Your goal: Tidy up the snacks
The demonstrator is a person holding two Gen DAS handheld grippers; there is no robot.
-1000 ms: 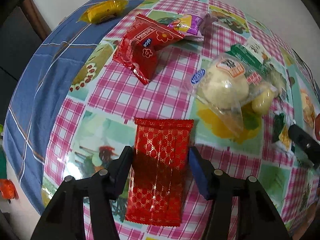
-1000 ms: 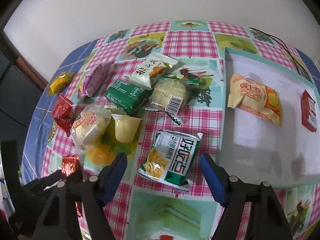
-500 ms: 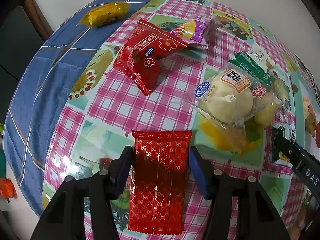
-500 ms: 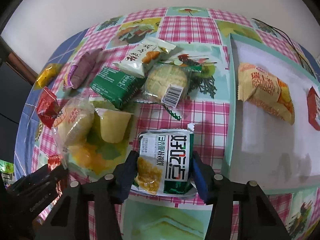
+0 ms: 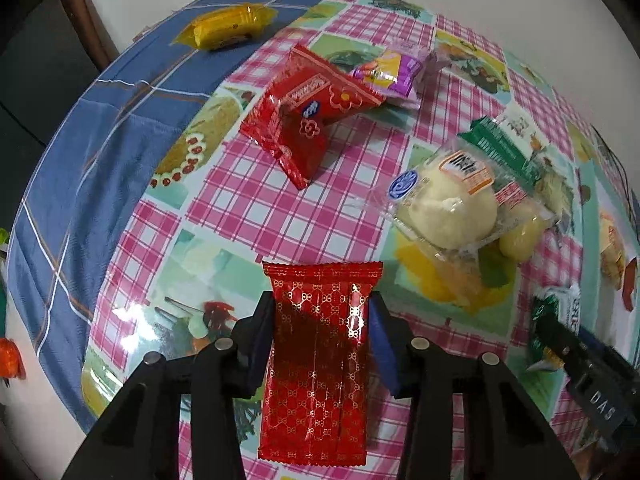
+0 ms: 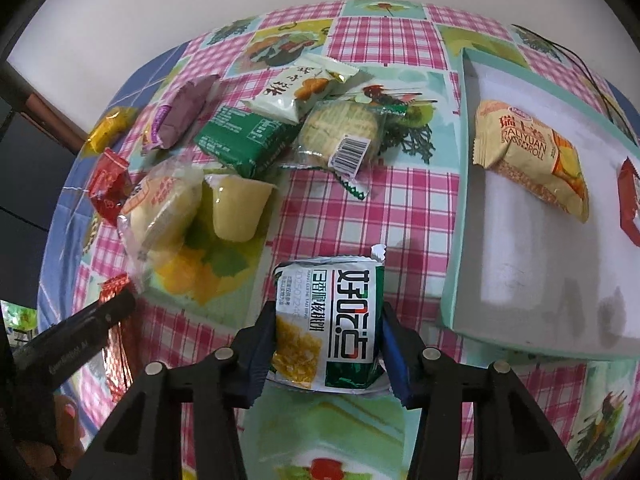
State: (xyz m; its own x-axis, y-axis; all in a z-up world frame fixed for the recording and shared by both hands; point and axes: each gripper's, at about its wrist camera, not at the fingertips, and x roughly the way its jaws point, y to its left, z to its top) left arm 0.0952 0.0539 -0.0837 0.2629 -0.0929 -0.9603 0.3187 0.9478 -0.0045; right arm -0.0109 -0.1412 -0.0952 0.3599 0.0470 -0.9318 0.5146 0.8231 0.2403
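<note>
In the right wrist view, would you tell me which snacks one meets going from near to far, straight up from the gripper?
Green-and-white packet in the right gripper → clear-wrapped round biscuit → white packet.

The shiny red foil snack packet point(image 5: 318, 356) bears a gold lattice print. The white-and-green plastic snack pouch point(image 6: 330, 328) shows yellow corn. Pink-and-white checks with fruit pictures cover the tabletop point(image 5: 256, 208).

I can't see the red packet point(image 6: 629, 204) on the tray point(image 6: 520, 240) whole; the frame's right edge cuts it. The left tongs point(image 6: 116, 308) hide most of the red foil packet point(image 6: 114, 284).
</note>
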